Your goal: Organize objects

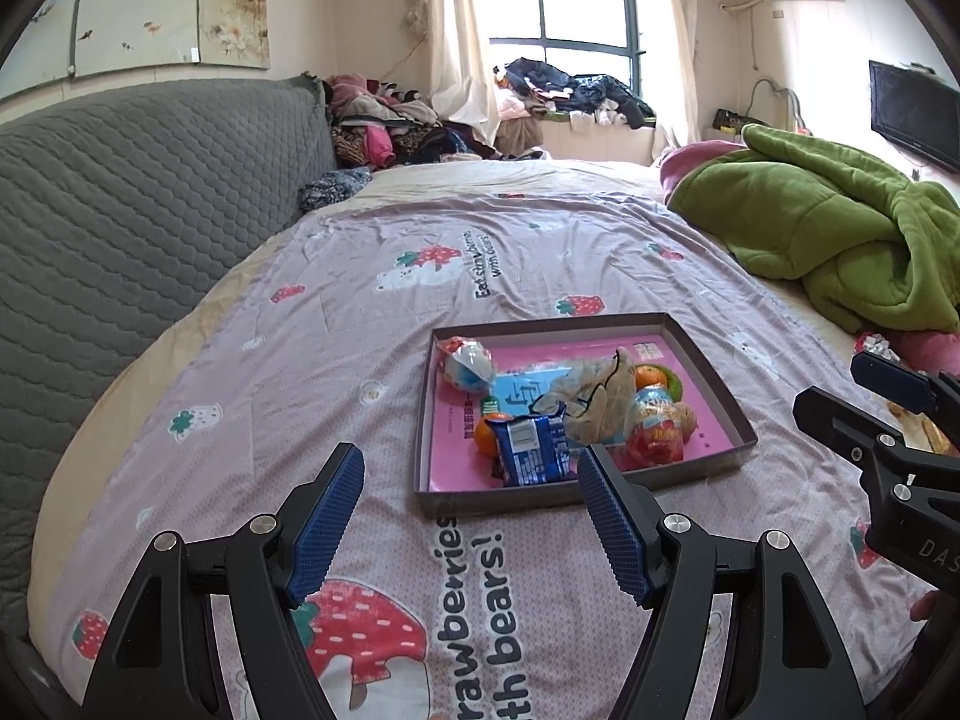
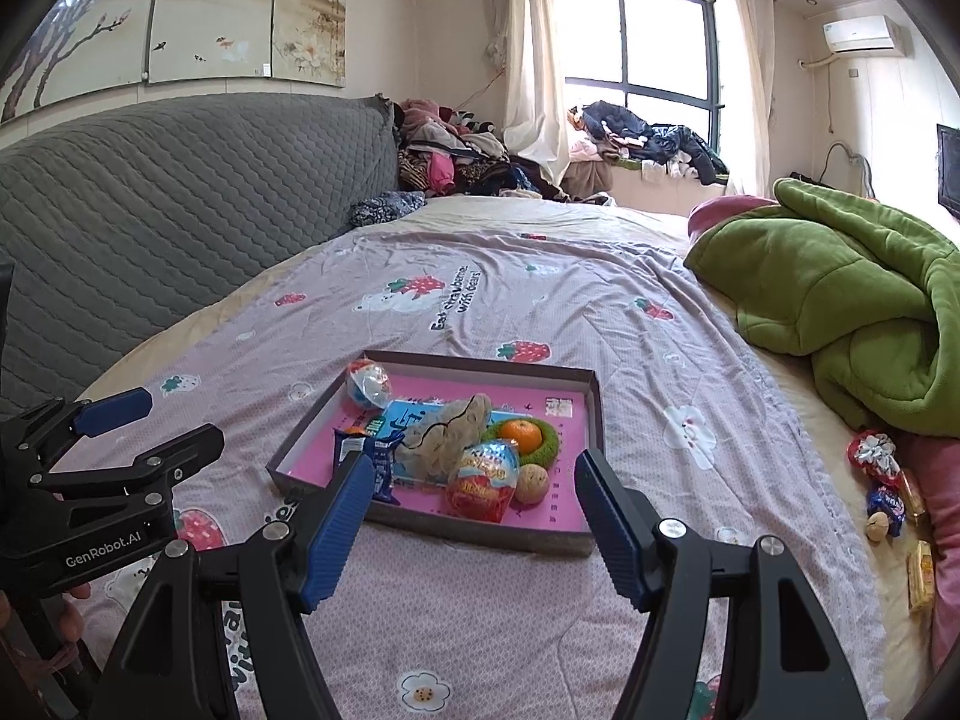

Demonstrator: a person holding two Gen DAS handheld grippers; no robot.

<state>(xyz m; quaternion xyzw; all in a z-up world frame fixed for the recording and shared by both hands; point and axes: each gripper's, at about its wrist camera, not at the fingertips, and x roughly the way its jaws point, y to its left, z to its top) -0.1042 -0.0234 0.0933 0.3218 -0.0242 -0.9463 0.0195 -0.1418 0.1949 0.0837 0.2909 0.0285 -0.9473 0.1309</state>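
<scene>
Both your left gripper (image 1: pixel 471 516) and right gripper (image 2: pixel 474 519) hang wide open, empty. Loose snacks (image 2: pixel 887 495) sit right of the tray (image 2: pixel 591 420), probably candy; grab those next, gently.

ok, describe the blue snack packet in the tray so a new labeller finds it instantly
On the strawberry-print bedspread sits a shallow cardboard tray with a pink floor. The blue snack packet lies at its near-left corner, partly over an orange. It is the only dark blue wrapper with a white label there.
</scene>
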